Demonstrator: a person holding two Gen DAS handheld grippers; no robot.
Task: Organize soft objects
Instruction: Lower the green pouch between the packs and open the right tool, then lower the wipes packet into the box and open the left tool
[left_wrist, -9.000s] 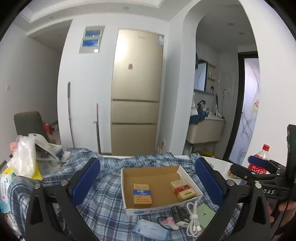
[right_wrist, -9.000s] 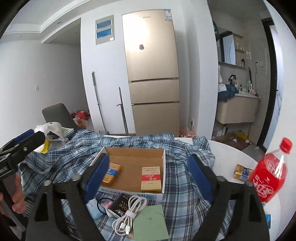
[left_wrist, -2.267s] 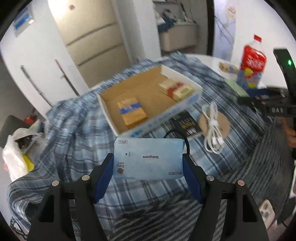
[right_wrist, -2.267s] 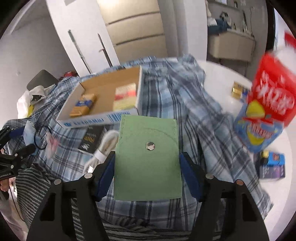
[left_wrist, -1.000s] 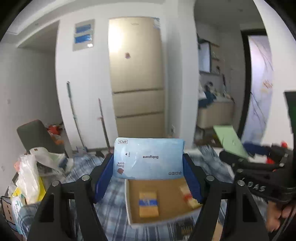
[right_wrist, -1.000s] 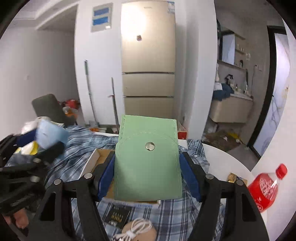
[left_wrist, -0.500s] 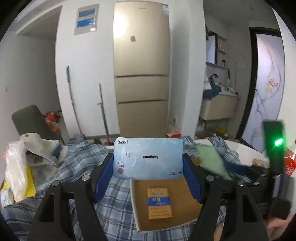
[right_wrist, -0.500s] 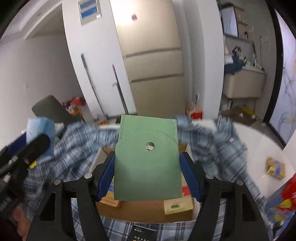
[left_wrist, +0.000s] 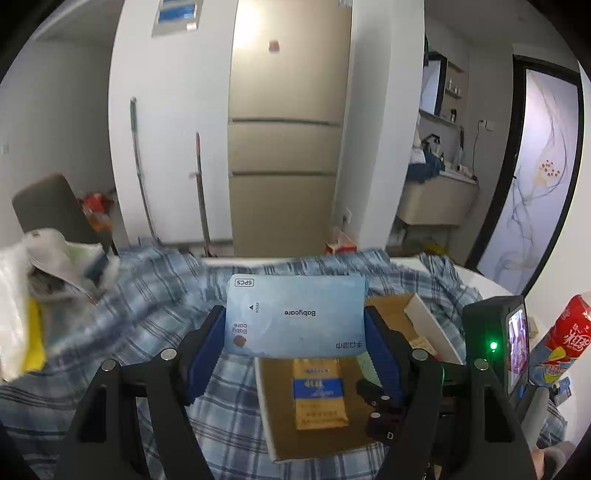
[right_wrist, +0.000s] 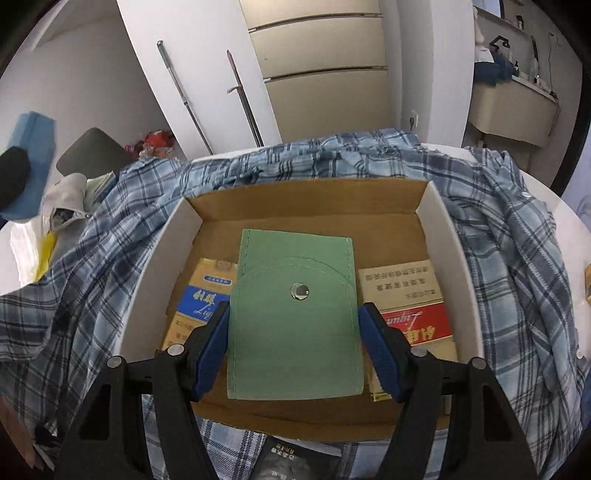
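My left gripper is shut on a light blue Babycare wipes pack and holds it in the air just left of the cardboard box. My right gripper is shut on a flat green pouch with a metal snap, held over the middle of the open box. Inside the box lie a yellow-and-blue pack on the left and a red-and-cream pack on the right. The wipes pack also shows at the far left of the right wrist view.
A blue plaid shirt covers the table under the box. A black packet lies before the box. A red soda bottle stands at right, plastic bags at left. A fridge stands behind.
My right gripper has tipped down and moved the green pouch over the inside of the box. My left gripper has shifted left and a little lower with the wipes pack.
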